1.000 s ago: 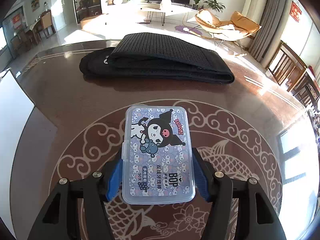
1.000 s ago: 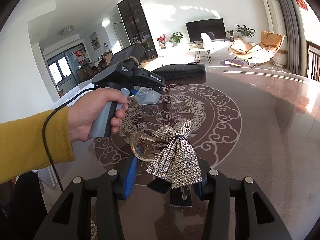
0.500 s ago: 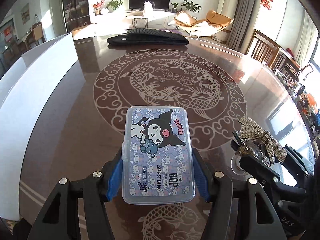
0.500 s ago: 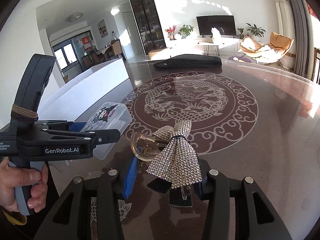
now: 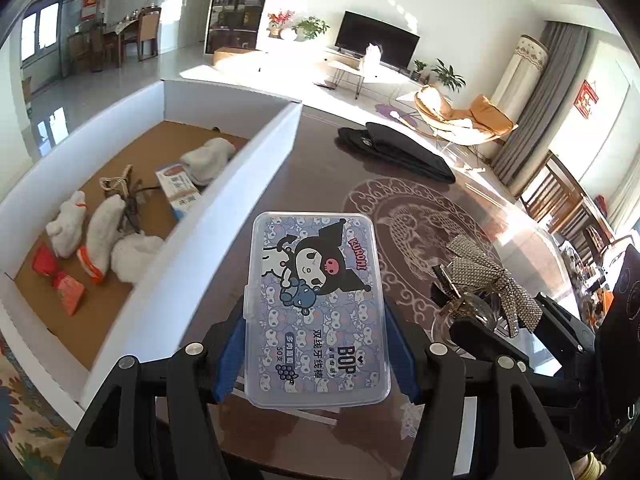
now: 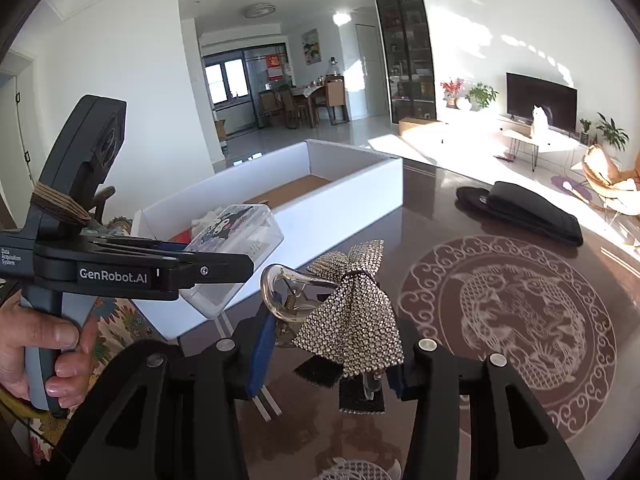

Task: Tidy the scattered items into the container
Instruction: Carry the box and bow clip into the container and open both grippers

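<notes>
white box holds plush toys and packets; left claw clamps floss case, right claw clamps rhinestone bow clip.

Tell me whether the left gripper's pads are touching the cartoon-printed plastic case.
Touching. In the left wrist view, the left gripper has its blue pads pressed against both long sides of the plastic case, holding it above the table.

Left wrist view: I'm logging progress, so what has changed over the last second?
Both tools swung from the black folded mat toward the white cardboard box, now in view beside the table. Unchanged: the left tool grips the clear plastic cartoon case, and the right tool grips the rhinestone bow hair clip.
</notes>
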`<state>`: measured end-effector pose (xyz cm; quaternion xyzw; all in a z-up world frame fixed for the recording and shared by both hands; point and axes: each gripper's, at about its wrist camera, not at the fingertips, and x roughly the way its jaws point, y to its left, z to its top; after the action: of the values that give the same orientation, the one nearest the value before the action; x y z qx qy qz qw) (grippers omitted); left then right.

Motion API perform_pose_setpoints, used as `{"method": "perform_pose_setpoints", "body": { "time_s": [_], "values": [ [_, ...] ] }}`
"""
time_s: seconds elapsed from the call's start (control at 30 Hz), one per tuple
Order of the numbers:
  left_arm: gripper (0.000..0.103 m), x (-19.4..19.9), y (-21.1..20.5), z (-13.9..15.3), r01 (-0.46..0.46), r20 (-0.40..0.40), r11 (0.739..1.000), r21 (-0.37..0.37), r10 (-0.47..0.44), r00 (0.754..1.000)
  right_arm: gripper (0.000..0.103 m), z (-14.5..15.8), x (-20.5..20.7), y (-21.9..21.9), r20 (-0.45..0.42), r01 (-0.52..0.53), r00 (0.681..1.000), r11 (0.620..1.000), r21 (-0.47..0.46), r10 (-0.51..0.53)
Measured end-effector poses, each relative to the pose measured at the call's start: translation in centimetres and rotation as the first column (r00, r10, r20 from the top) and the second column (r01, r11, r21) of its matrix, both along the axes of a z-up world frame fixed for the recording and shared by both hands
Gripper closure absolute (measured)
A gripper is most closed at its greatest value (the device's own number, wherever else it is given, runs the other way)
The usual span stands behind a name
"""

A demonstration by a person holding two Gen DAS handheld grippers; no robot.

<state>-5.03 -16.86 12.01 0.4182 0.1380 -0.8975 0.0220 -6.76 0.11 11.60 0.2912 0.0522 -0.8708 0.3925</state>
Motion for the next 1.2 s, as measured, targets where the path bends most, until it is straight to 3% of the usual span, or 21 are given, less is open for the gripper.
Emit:
{"method": "perform_pose_setpoints", "body": {
  "time_s": [0.13, 0.23, 0.4, 0.57, 0.63, 0.7, 0.77, 0.93, 0.97, 1.03, 1.13, 1.2],
  "values": [
    [0.041, -3.1, -9.7, 2.0, -0.128, 0.02, 0.99, -0.056, 0.129, 0.991, 0.056, 3.5, -4.0, -10.1, -0.026, -0.127, 0.992, 0.992, -0.001, 0.127],
    [0.041, -6.2, -16.3, 1.9, -0.204, 0.06, 0.978, -0.053, 0.207, 0.977, 0.056, 3.7, -8.0, -18.1, 0.019, -0.181, 0.983, 0.983, 0.034, 0.181],
    [0.041, -11.7, -23.4, -1.2, -0.287, 0.142, 0.956, -0.056, 0.292, 0.946, 0.056, 0.2, -15.3, -28.4, 0.11, -0.186, 0.979, 0.971, 0.149, 0.17],
    [0.041, -14.3, -26.1, -5.5, -0.295, 0.25, 0.953, -0.065, 0.301, 0.92, 0.055, -4.3, -20.4, -32.7, 0.255, -0.179, 0.959, 0.963, 0.199, 0.126],
    [0.041, -14.6, -26.1, -7.0, -0.291, 0.301, 0.951, -0.103, 0.309, 0.902, 0.053, -6.1, -21.6, -33.4, 0.318, -0.166, 0.944, 0.955, 0.245, 0.083],
    [0.035, -14.2, -25.6, -7.7, -0.295, 0.32, 0.945, -0.141, 0.326, 0.889, 0.039, -6.9, -22.0, -33.5, 0.332, -0.159, 0.941, 0.948, 0.275, 0.061],
    [0.018, -13.1, -24.8, -7.4, -0.317, 0.295, 0.934, -0.166, 0.354, 0.888, 0.038, -6.7, -21.7, -32.7, 0.312, -0.147, 0.949, 0.947, 0.287, 0.052],
    [0.015, -8.6, -20.6, -3.3, -0.371, 0.125, 0.902, -0.221, 0.404, 0.906, 0.038, -3.1, -17.6, -27.8, 0.256, -0.149, 0.963, 0.96, 0.236, 0.087],
    [0.009, -7.7, -19.7, -2.3, -0.383, 0.084, 0.894, -0.232, 0.41, 0.908, 0.038, -2.1, -16.5, -26.7, 0.233, -0.156, 0.967, 0.96, 0.232, 0.1],
    [0.0, -6.1, -17.5, -0.5, -0.407, 0.007, 0.878, -0.254, 0.422, 0.907, 0.038, -0.4, -14.4, -24.9, 0.191, -0.163, 0.974, 0.96, 0.226, 0.121],
    [0.0, -4.1, -15.0, 1.8, -0.441, -0.088, 0.854, -0.277, 0.434, 0.896, 0.038, 1.9, -12.2, -22.7, 0.155, -0.166, 0.979, 0.963, 0.214, 0.134],
    [0.0, -3.4, -14.0, 2.8, -0.447, -0.113, 0.853, -0.267, 0.433, 0.894, 0.038, 2.8, -11.3, -21.7, 0.138, -0.167, 0.981, 0.962, 0.215, 0.139]
  ]
}}
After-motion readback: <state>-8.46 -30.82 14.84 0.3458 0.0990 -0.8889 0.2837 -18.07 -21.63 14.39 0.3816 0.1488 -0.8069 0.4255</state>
